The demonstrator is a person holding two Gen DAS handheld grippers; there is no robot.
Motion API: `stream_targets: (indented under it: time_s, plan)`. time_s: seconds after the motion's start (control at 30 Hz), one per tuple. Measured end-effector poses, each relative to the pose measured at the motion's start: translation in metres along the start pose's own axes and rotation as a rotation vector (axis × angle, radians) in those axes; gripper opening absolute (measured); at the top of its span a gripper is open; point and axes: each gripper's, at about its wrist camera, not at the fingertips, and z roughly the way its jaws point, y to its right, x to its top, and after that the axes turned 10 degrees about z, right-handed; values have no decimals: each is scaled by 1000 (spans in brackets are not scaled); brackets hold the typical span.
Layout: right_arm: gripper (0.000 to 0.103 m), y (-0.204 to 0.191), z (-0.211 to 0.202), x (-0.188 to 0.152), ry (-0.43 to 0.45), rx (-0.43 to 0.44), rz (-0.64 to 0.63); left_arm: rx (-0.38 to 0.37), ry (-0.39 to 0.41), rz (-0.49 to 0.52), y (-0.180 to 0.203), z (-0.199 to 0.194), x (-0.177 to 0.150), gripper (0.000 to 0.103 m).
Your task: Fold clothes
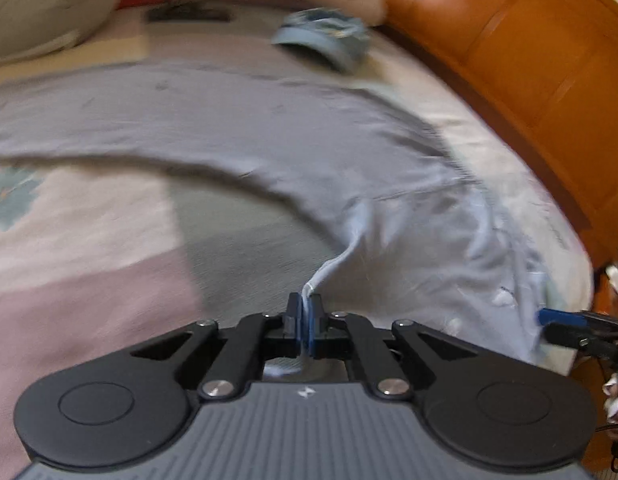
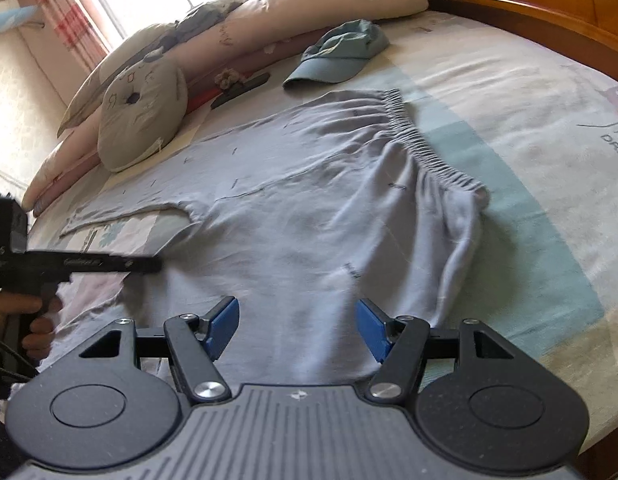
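Wide bed point(image 2: 509, 92) with patterned sheet, wooden frame along the far side; pillows point(image 2: 141, 120) piled at the head; spread across the middle, pale lilac-grey trousers point(image 2: 293, 184), elastic waistband towards the right, legs running off to the left, one leg edge lifted. Beyond the waistband, a blue cap point(image 2: 337, 56), apart from the garment.

Left gripper point(image 1: 305, 312) clamped tight on a thin bunched edge of the trousers, cloth pulled into a taut ridge from the pads. Right gripper point(image 2: 297, 328) held wide, blue pads apart, hovering over the near cloth with nothing pinched.

Likely step: carrying one side over to make the first fold.

Risks, as judged: only a sliver of fabric caught, so a quick pull could slip it free; a one-sided pull with the other side unheld could drag the whole garment askew and wrinkle the fold; a sweep too far could brush the cap; blurred left view, so exact depth of the pinch hard to tell.
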Motion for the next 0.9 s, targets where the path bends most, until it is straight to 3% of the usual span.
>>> stream_targets:
  time_s: [0.2,0.27,0.4,0.43,0.53,0.57,0.63,0.73,0.8,0.9]
  plan:
    - [69,18,-3,12,18,-29,18,11,52,-30,0,-25,3,6]
    - [70,27,-7,18,45,-56,43,5,92,-27,4,-31,9,17]
    - [70,48,-9,24,78,-123,115,-42,105,-56,9,-32,14,22]
    - [71,53,-7,24,73,-127,131,-54,101,-61,12,-30,13,28]
    - [84,60,0,20,58,-110,165,-67,76,-70,19,-18,8,33]
    - [94,61,1,18,63,-92,172,-71,65,-75,21,-15,6,33]
    - [98,60,4,17,78,-61,193,-78,53,-81,25,-11,3,33]
    - [83,59,11,21,85,32,221,-80,50,-77,29,-11,1,33]
    - [81,65,21,26,95,54,267,-75,48,-66,31,-12,2,33]
    - [65,82,23,29,138,84,374,-78,50,-57,33,-16,1,33]
